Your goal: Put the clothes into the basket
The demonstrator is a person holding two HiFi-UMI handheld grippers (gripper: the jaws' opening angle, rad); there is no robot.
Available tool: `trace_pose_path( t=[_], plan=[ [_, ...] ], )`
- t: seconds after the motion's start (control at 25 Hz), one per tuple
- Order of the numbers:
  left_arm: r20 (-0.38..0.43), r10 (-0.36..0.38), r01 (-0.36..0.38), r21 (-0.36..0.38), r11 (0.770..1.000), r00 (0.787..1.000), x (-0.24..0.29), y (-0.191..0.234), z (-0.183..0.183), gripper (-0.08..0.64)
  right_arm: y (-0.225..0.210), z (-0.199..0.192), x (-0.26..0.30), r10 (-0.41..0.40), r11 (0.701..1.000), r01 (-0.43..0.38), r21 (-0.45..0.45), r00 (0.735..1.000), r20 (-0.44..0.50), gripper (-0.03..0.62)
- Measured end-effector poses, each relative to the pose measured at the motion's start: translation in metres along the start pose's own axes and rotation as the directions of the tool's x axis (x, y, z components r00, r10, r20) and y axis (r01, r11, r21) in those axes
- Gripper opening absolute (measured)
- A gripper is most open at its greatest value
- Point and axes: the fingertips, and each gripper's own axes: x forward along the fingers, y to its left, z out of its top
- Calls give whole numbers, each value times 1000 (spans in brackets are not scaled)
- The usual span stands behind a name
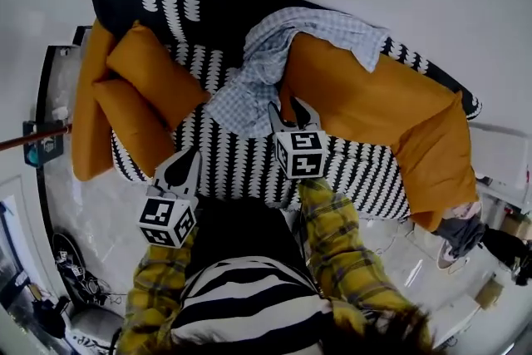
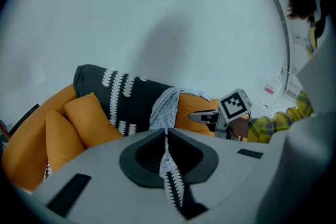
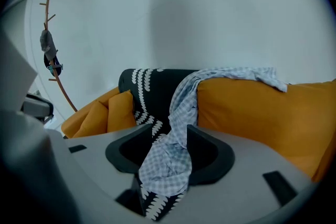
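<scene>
**Checked shirt draped on the sofa, right jaws parted before it**

The person's striped top and yellow plaid sleeves fill the near edge of the head view. Beyond them a black sofa with a white leaf print carries orange cushions. A pale blue-and-white checked shirt hangs crumpled over the big right-hand cushion and spills onto the seat. The right gripper points at its lower folds, jaws apart, with cloth seen through the gap but not gripped. The left gripper is over the seat, jaws almost together and empty.
</scene>
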Motion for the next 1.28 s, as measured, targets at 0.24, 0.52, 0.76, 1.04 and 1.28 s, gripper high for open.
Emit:
trace_pose_path(
  t=[0.24,0.52,0.76,1.04,1.28],
  plan=[
    [-39,83,-86,-58,995,996,10,24,-6,28,-16,0,73,-11,1000,12,28,1000,-29,211],
    [-53,129,-134,-108,985,990,18,34,-4,28,-43,3,111,-105,992,106,66,994,-28,263],
    [-63,117,-124,-116,985,991,42,38,-9,28,-42,-3,130,-116,992,117,48,993,-17,279],
    [-69,90,-95,-78,992,994,72,63,-25,28,-29,-16,159,-147,985,143,98,989,35,311],
    [-53,72,-75,-64,995,996,105,54,-11,28,-54,3,183,-162,981,153,123,985,65,313]
  ],
)
